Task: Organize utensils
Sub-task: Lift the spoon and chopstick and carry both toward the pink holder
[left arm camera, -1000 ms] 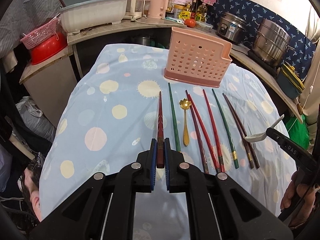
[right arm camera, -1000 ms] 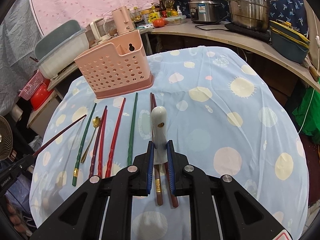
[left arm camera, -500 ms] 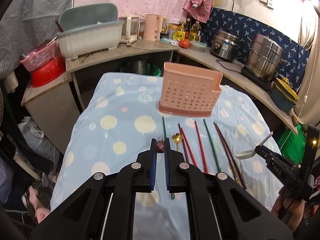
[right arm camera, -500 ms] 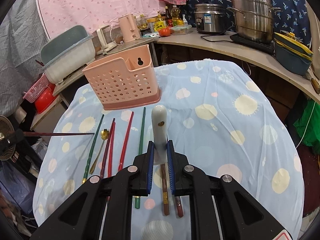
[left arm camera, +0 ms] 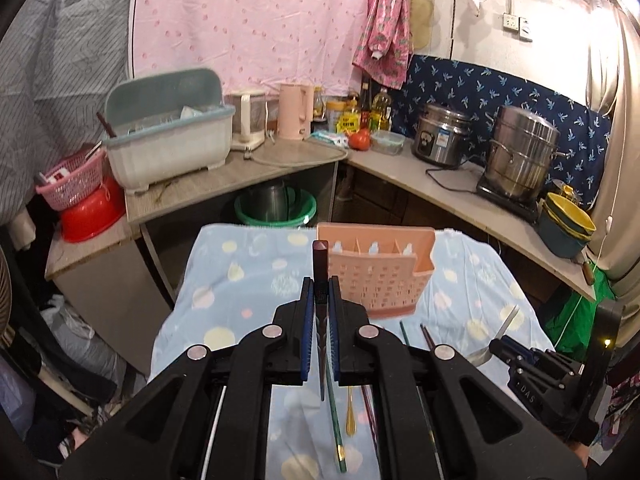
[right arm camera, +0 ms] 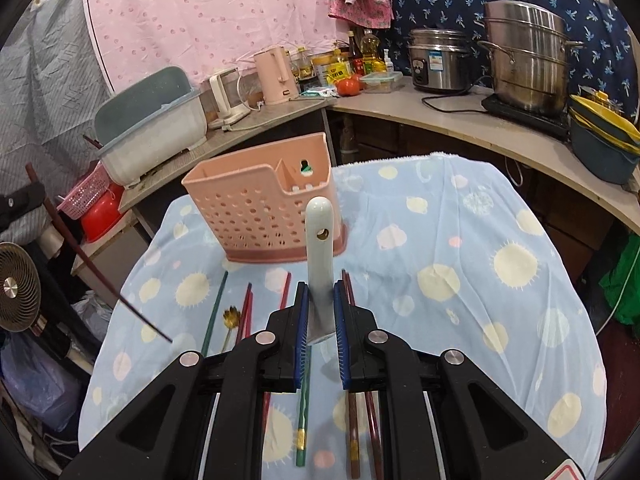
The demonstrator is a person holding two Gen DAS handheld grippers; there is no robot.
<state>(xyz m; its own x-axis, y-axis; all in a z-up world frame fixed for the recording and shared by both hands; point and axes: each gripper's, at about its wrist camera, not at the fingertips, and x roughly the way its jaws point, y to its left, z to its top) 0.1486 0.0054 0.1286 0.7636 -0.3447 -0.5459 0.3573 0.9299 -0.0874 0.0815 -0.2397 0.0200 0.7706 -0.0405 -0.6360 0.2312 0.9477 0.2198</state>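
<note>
My left gripper (left arm camera: 320,292) is shut on a dark red chopstick (left arm camera: 320,256), held in the air with its thick end pointing at the pink perforated holder (left arm camera: 380,280). In the right wrist view that chopstick (right arm camera: 92,268) slants down over the table's left edge. My right gripper (right arm camera: 320,312) is shut on a white ceramic spoon (right arm camera: 320,240), its handle pointing toward the holder (right arm camera: 260,208). From the left wrist view the right gripper (left arm camera: 516,354) hangs at the right. Several chopsticks (right arm camera: 246,312) and a gold spoon (right arm camera: 230,316) lie on the blue dotted cloth (right arm camera: 460,280).
An L-shaped counter behind the table carries a dish rack (left arm camera: 168,136), a pink kettle (left arm camera: 294,110), a rice cooker (left arm camera: 442,136) and a steel pot (left arm camera: 520,152). A fan (right arm camera: 16,296) stands left of the table. A green basin (left arm camera: 276,208) sits under the counter.
Both grippers have risen. The left one lifted the dark red chopstick off the cloth and tipped it up toward the holder; the right one carried the spoon higher.
</note>
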